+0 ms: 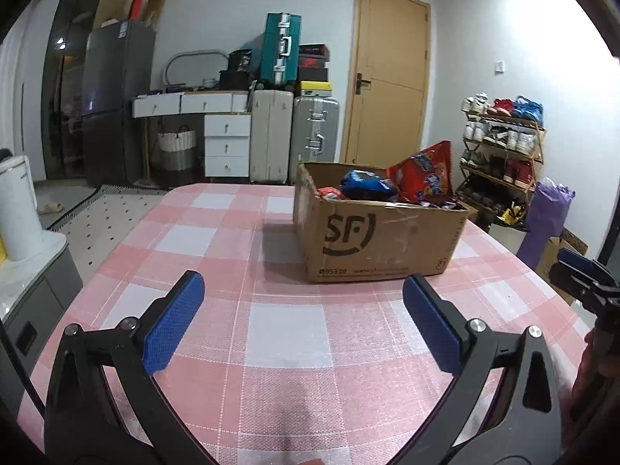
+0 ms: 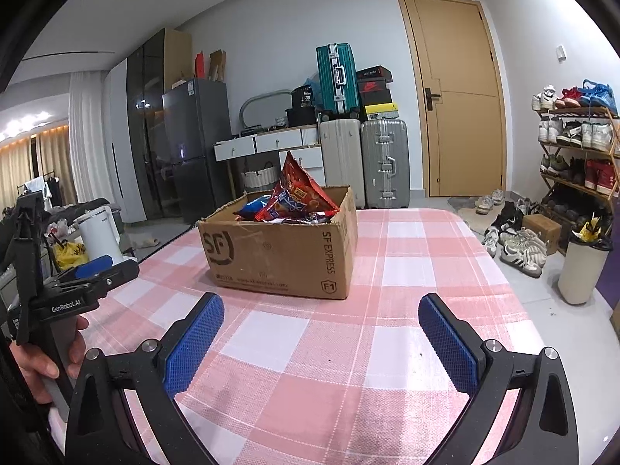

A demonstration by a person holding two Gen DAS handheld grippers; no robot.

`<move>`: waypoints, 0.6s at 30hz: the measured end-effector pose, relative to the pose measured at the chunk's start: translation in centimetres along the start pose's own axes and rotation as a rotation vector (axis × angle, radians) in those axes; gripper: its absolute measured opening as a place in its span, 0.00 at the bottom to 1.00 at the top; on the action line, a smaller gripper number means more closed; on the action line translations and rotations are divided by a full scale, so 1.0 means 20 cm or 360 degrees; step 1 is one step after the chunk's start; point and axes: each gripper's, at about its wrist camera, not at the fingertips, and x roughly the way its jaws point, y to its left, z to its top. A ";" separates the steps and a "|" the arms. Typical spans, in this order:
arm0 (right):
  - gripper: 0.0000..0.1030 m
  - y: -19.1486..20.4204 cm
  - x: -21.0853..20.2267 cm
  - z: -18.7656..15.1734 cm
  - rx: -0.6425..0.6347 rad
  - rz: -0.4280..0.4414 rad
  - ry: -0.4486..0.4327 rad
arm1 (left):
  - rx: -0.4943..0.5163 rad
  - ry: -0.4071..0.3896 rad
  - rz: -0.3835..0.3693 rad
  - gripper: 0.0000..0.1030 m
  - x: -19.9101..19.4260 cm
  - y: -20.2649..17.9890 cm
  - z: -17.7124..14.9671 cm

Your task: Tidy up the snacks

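Cardboard box (image 1: 381, 232) on the checked tablecloth (image 1: 286, 333) holds the snacks: a red bag (image 1: 424, 176) stands up above a blue packet (image 1: 366, 186). The left gripper (image 1: 302, 321) and right gripper (image 2: 321, 343) hang spread and empty, short of the box. This fits either snacks gathered in or snacks waiting to be sorted. The cloth between grippers and box lies bare.

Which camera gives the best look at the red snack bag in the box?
The right wrist view: the red snack bag stands tall above the cardboard box, nearly centred. The left wrist view shows the same bag farther right, leaning at the box's far end.
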 end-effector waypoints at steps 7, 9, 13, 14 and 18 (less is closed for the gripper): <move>0.99 -0.03 0.04 -0.02 0.0036 -0.0011 0.0032 | 0.0079 -0.0042 0.0028 0.99 -0.02 -0.06 0.00; 0.99 -0.04 0.03 -0.02 0.0053 -0.0011 0.0028 | 0.0106 -0.0087 0.0032 0.99 -0.06 -0.08 0.00; 0.99 -0.05 0.03 0.00 0.0071 -0.0011 0.0021 | 0.0134 -0.0134 0.0035 0.99 -0.09 -0.09 -0.01; 0.99 -0.05 0.03 -0.01 0.0068 -0.0011 0.0021 | 0.0120 -0.0131 0.0043 0.99 -0.09 -0.08 0.00; 1.00 -0.05 0.03 0.01 0.0056 -0.0011 0.0025 | 0.0107 -0.0130 0.0061 0.99 -0.09 -0.07 0.00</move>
